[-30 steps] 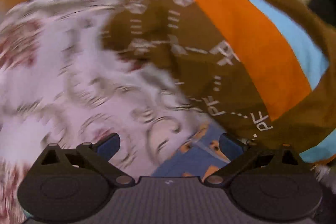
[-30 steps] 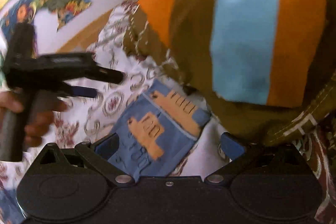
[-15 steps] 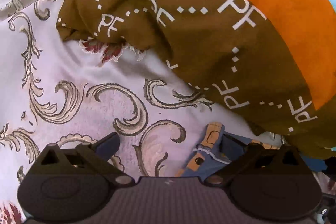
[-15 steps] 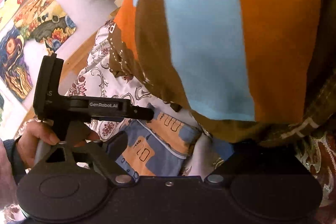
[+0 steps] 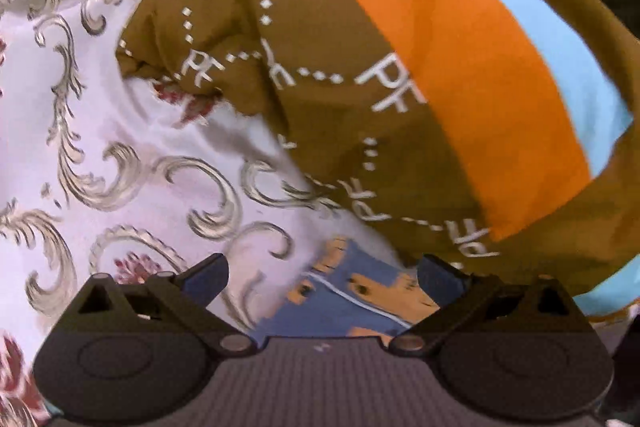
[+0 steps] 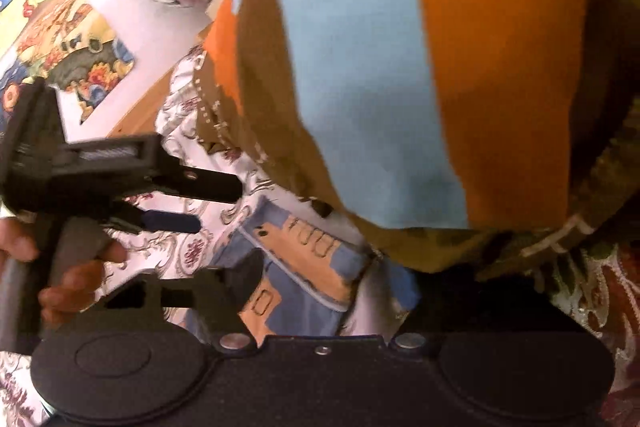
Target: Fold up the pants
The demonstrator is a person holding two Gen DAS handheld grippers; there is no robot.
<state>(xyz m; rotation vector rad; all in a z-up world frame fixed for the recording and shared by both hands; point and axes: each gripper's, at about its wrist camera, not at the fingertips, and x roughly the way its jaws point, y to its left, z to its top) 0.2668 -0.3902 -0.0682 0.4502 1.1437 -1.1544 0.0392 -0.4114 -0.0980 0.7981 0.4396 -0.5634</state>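
I'm closing my right gripper [image 6: 320, 283] around the blue-orange pants [image 6: 304, 267] below the brown garment [image 6: 400, 67]; left gripper [image 5: 320, 275] hanging open alongside.

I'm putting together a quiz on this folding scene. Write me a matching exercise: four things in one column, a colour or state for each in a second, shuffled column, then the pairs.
Things:
1. pants
2. small cloth
3. patterned cover
4. left gripper

Colour or state:
A. white with grey scrolls and red flowers
B. black, jaws apart
C. brown, with orange and light-blue panels
D. blue with orange shapes

Pairs: 1-C, 2-D, 3-A, 4-B
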